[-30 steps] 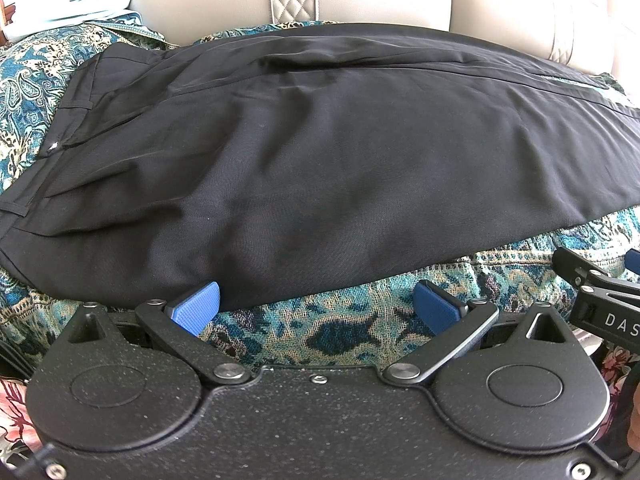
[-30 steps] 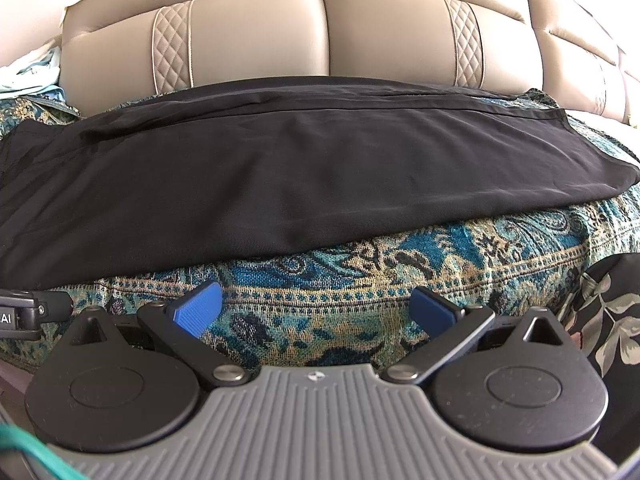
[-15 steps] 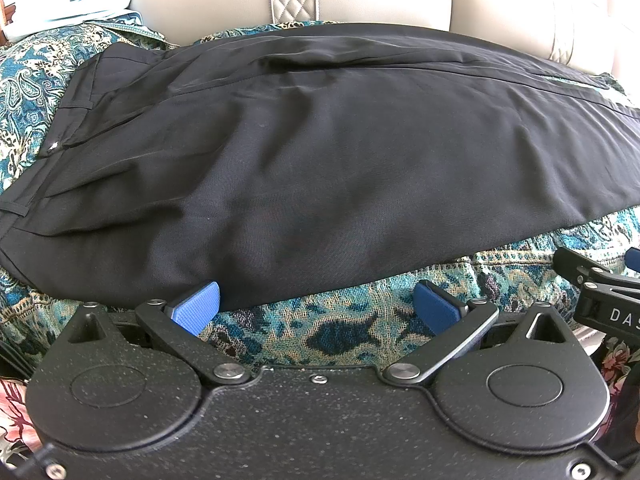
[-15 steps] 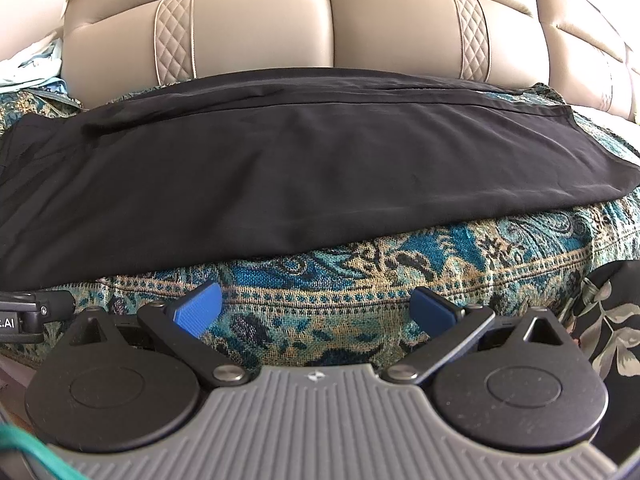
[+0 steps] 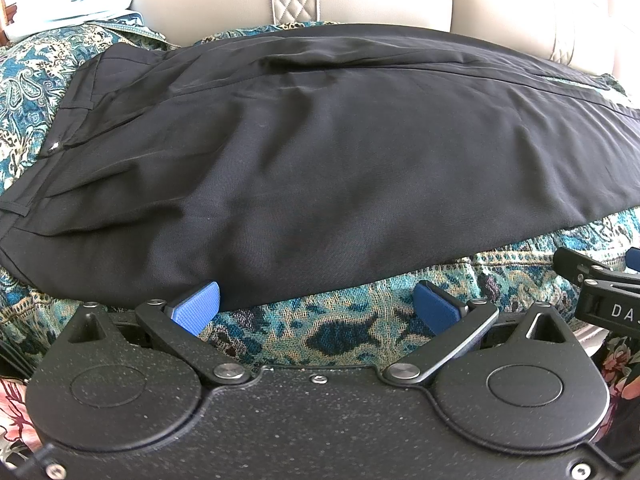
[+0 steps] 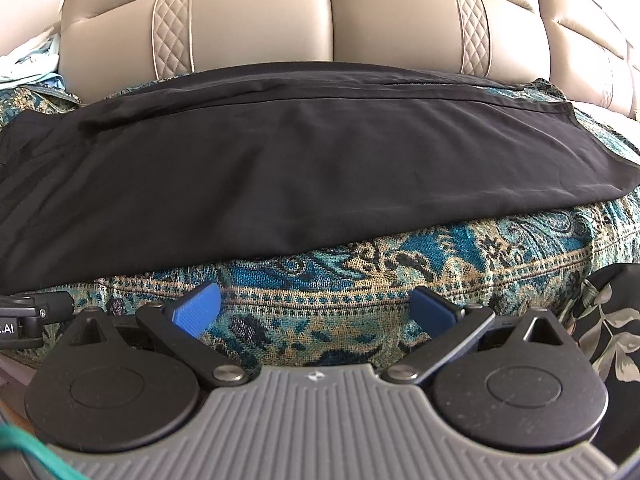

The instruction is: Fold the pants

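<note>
Hovering spread and empty: left tool [image 5: 316, 306], right tool [image 6: 316, 306], low in frame before black pants [image 5: 320, 160] seemingly lying flat across patterned cover [image 6: 400, 264].

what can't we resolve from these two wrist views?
- Black trousers: left wrist view cuts off the leg ends at its right edge; the right wrist view loses the waistband at its left edge.
- Teal paisley cover: mostly hidden beneath the trousers.
- Right gripper: in the left wrist view only a sliver shows.
- Left gripper: whether its blue pad touches the hem is unclear.
</note>
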